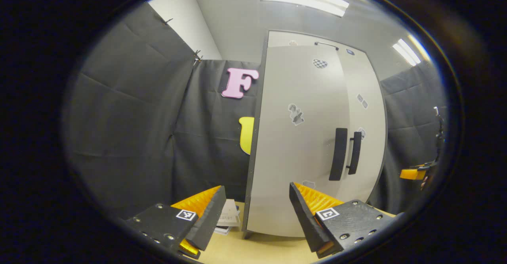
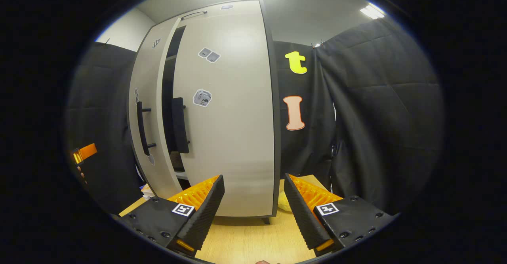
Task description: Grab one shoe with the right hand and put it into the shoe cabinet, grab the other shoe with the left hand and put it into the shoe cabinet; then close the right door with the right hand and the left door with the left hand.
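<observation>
The shoe cabinet (image 2: 222, 109) stands upright on the wooden table (image 2: 245, 236), its long axis vertical, with its pale doors facing both grippers. In the right gripper view the right door (image 2: 229, 117) is nearly shut but a dark gap remains between it and the left door (image 2: 148, 109), and a shelf edge shows low in that gap; I cannot tell if the shoes are inside, because the gap is too narrow and dark. In the left gripper view the two black handles (image 1: 346, 153) stand close together and vertical, so from that side the doors look almost together. The left gripper (image 1: 257, 212) is released, with nothing between its fingers, and it hovers in front of the left door without touching it. The right gripper (image 2: 253, 204) is also spread apart and empty, just before the lower part of the right door. I judge that the closing step is in hand and not yet complete. The risk from here is that one door is pushed before the other and its edge or handle catches, leaving the gap. A hard push low on the door could also slide the light cabinet back on the table.
</observation>
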A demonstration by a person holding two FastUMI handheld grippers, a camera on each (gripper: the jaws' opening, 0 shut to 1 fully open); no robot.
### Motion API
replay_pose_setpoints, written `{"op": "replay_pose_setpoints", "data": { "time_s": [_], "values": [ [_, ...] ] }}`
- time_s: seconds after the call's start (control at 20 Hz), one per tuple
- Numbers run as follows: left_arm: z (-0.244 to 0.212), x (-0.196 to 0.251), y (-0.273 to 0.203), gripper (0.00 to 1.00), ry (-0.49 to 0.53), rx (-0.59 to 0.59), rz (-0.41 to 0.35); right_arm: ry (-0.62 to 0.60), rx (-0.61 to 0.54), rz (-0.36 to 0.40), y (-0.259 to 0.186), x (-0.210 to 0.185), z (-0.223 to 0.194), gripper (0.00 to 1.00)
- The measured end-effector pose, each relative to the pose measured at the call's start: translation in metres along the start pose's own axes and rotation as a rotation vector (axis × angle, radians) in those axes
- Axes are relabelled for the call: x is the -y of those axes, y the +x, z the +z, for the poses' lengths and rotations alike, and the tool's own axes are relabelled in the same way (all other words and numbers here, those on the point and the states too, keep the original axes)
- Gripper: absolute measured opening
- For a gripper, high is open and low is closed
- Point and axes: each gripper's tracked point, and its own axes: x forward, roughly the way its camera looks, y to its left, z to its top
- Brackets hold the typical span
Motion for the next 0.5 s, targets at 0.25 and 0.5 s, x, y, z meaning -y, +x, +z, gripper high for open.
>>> {"op": "replay_pose_setpoints", "data": {
  "time_s": [0.25,0.5],
  "values": [
    [-0.016,0.0,0.006,0.99,0.03,-0.028,0.005,-0.002,-0.029,-0.009,-0.012,0.0,-0.008,0.92],
    [-0.03,0.003,0.015,0.99,0.024,-0.04,0.017,-0.038,-0.055,0.008,-0.012,-0.007,-0.01,0.92]
  ]
}}
